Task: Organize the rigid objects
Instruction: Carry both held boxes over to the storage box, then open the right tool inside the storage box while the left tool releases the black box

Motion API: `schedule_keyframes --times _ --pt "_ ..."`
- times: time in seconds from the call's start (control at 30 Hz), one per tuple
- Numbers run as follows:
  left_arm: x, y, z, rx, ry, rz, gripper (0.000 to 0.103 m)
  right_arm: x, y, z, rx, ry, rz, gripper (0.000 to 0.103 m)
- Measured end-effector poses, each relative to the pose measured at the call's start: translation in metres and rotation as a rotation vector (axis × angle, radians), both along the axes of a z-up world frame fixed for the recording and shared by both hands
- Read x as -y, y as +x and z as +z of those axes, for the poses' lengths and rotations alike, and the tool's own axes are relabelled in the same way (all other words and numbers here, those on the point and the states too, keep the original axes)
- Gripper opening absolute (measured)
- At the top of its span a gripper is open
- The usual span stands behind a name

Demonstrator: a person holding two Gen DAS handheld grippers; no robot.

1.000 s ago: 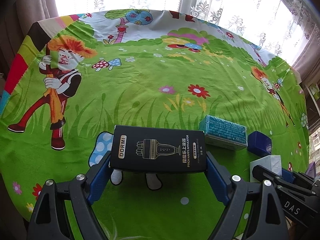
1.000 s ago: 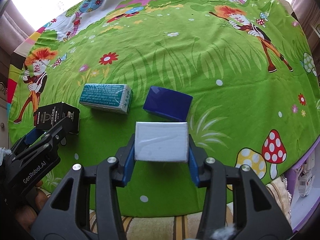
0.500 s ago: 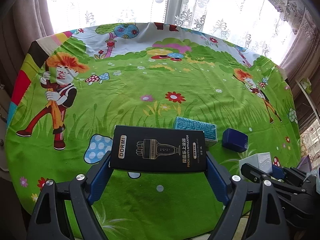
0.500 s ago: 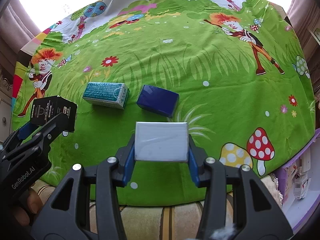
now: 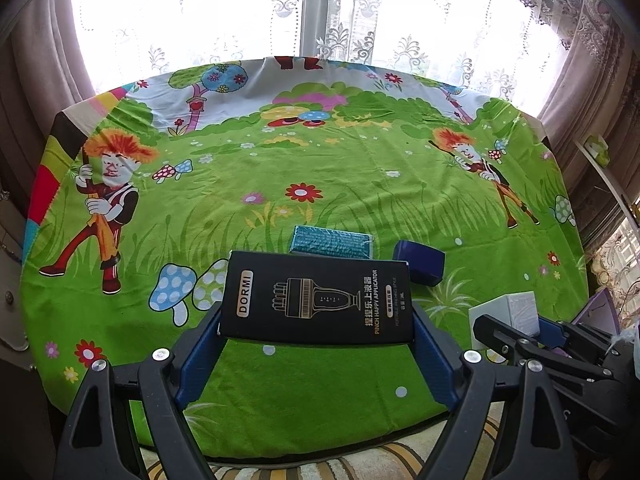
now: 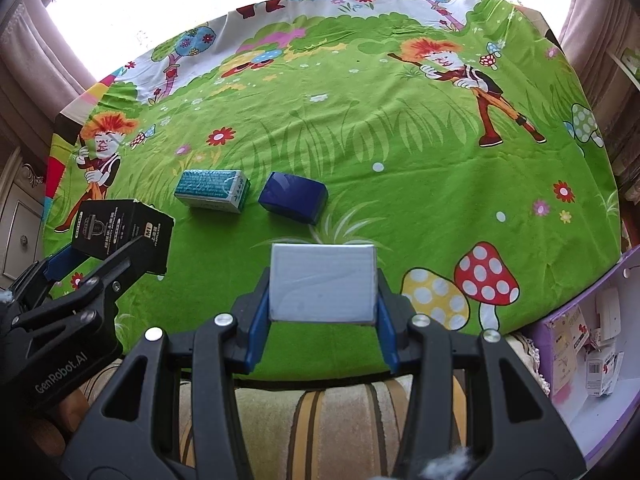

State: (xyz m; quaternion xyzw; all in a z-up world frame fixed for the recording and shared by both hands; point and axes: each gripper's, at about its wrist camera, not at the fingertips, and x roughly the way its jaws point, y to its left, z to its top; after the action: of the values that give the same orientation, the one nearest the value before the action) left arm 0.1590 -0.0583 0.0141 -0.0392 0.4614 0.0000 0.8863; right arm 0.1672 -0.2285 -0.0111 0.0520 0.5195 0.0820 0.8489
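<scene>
Black carton (image 5: pixel 316 300), stiff, probably light, clamped by its short ends in left gripper (image 5: pixel 316 336), near side of teal box (image 5: pixel 332 242); white box (image 6: pixel 322 282) likewise clamped in right gripper (image 6: pixel 322 320).

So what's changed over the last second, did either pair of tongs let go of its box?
No. Both tongs have pulled back and risen from the table: more of the cloth, its near edge and the window now show. The left tongs still clamp the black box, the right tongs the white box. The teal box and dark blue box haven't moved.
</scene>
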Motion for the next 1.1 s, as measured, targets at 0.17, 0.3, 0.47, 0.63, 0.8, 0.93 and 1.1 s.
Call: schedule_keyframes --times 0.17,0.3,0.47,0.63,0.8,0.93,1.1 --pt "0.018 -0.008 0.005 0.004 0.012 -0.026 0.087 0.02 -0.011 0.006 0.015 0.021 -0.025 0.049" --pt "0.035 -0.015 0.011 0.012 0.015 -0.052 0.087 0.038 -0.022 0.011 0.023 0.038 -0.043 0.049" --pt "0.07 -0.025 0.017 0.013 -0.004 -0.144 0.087 0.072 -0.041 0.02 0.039 0.036 -0.07 0.049" --pt "0.116 -0.033 0.02 -0.01 -0.054 -0.274 0.087 0.121 -0.062 0.023 0.046 0.015 -0.14 0.05" --pt "0.17 -0.04 0.024 -0.034 -0.101 -0.419 0.087 0.181 -0.085 0.027 0.056 -0.034 -0.249 0.05" --pt "0.214 -0.049 0.026 -0.05 -0.11 -0.534 0.087 0.23 -0.103 0.027 0.055 -0.068 -0.35 0.05" --pt "0.259 -0.057 0.023 -0.086 -0.139 -0.651 0.088 0.27 -0.118 0.02 0.031 -0.092 -0.438 0.05"
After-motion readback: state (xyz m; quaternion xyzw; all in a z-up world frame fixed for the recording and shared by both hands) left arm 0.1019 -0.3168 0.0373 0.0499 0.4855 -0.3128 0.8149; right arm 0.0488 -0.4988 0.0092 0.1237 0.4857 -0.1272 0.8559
